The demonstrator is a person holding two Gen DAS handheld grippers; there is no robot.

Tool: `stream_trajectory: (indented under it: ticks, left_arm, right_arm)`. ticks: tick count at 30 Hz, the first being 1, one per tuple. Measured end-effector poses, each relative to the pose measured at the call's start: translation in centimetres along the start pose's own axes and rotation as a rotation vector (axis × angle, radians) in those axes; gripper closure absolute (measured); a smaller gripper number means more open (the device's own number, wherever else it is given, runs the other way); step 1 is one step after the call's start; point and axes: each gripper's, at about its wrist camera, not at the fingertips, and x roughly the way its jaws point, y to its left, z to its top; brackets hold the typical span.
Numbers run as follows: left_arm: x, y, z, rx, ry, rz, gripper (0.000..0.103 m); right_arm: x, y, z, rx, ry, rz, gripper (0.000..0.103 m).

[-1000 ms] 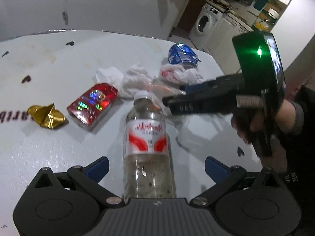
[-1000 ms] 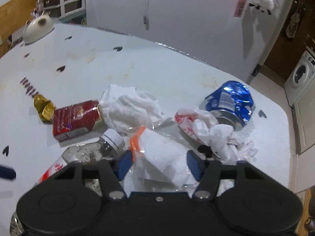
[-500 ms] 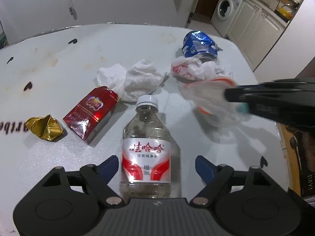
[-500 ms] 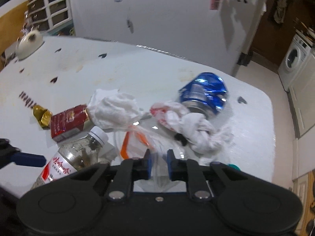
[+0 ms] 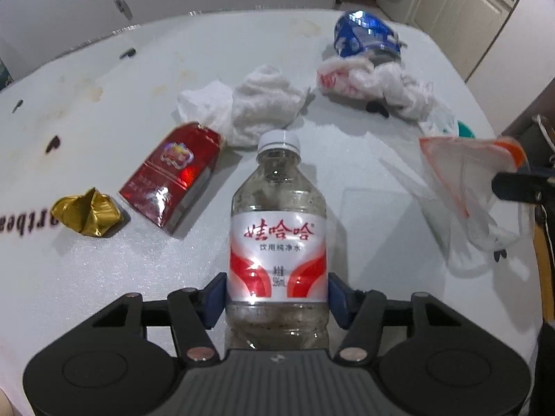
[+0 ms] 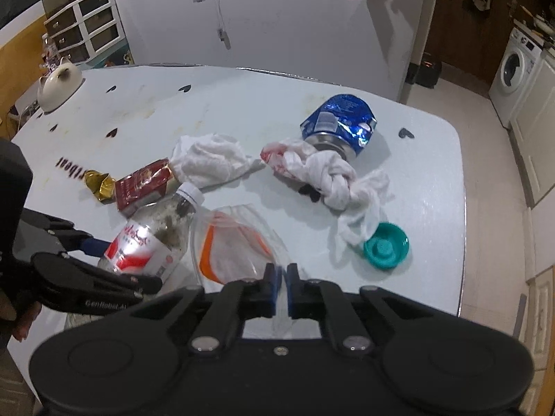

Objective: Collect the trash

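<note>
Clear bottle (image 5: pixel 277 228), dark specks inside, lower centre: my left gripper (image 5: pixel 277 298) jaws just closed onto it. Right gripper (image 6: pixel 281 279) jaws pinch clear bag (image 6: pixel 236 246), apparently empty.

I see a clear bottle (image 5: pixel 277 228) with a white cap and red-and-white label, a glossy red packet (image 5: pixel 171 180), a gold foil wad (image 5: pixel 86 213), a crushed blue can (image 5: pixel 364 34), white tissues (image 5: pixel 263 104), a teal lid (image 6: pixel 385 245), and an orange-trimmed clear bag (image 6: pixel 236 246) on the pale desk (image 5: pixel 86 277) dotted with dark hearts.
</note>
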Motion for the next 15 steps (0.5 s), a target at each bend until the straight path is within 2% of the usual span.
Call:
stream_trajectory:
  ticks: [9, 15]
  left_arm:
    - [-5.6, -0.3, -0.5, -0.085, -0.177, -0.049, 0.044]
    - [-9.7, -1.5, -1.2, -0.102, -0.303, -0.044, 0.044]
  right_arm:
    - [-1.7, -0.8, -0.8, 0.055, -0.035, -0.019, 0.099]
    - [-4.2, -1.0, -1.2, 0.075, -0.097, -0.027, 0.099]
